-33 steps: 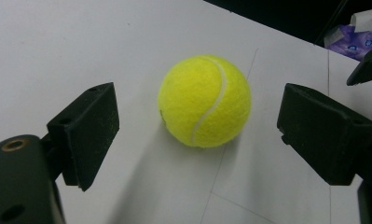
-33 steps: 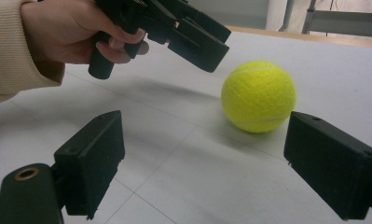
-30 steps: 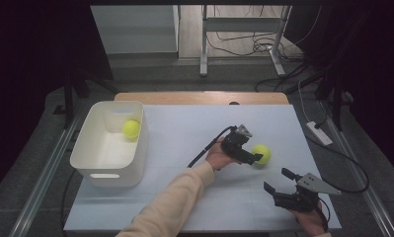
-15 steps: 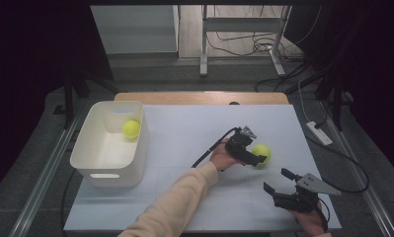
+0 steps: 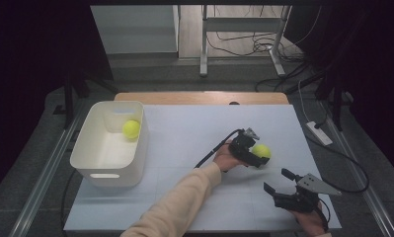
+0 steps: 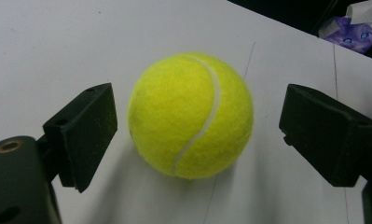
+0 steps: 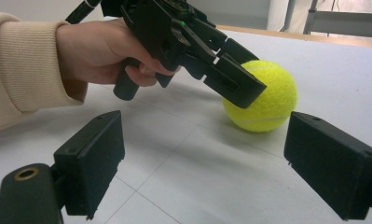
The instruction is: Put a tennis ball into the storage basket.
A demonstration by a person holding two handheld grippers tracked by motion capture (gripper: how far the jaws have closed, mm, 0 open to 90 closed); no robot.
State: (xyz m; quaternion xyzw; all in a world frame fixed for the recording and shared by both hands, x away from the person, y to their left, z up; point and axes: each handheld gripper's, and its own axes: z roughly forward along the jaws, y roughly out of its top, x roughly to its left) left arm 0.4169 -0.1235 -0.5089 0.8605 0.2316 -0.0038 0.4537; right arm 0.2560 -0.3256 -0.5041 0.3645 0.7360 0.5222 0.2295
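Left gripper (image 6: 193, 140) jaws just opening, gaps beside tennis ball (image 6: 190, 114), right gripper (image 7: 202, 172) apart, second ball (image 5: 131, 129) seemingly binned

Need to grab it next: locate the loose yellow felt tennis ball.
In the high view, the yellow felt tennis ball lies right of centre on the white table, between the left gripper's open fingers.

The tennis ball (image 6: 190, 114) is fuzzy yellow felt with a smooth pale seam. The left tool (image 6: 193, 135) has matt black pads — foam or rubber by the look (slightly grainy). The desk (image 5: 184, 133) is smooth, matt white, with a wooden far edge. The bin (image 5: 93, 165) looks like smooth white plastic — the sleeve (image 7: 20, 70) ribbed knit cloth.
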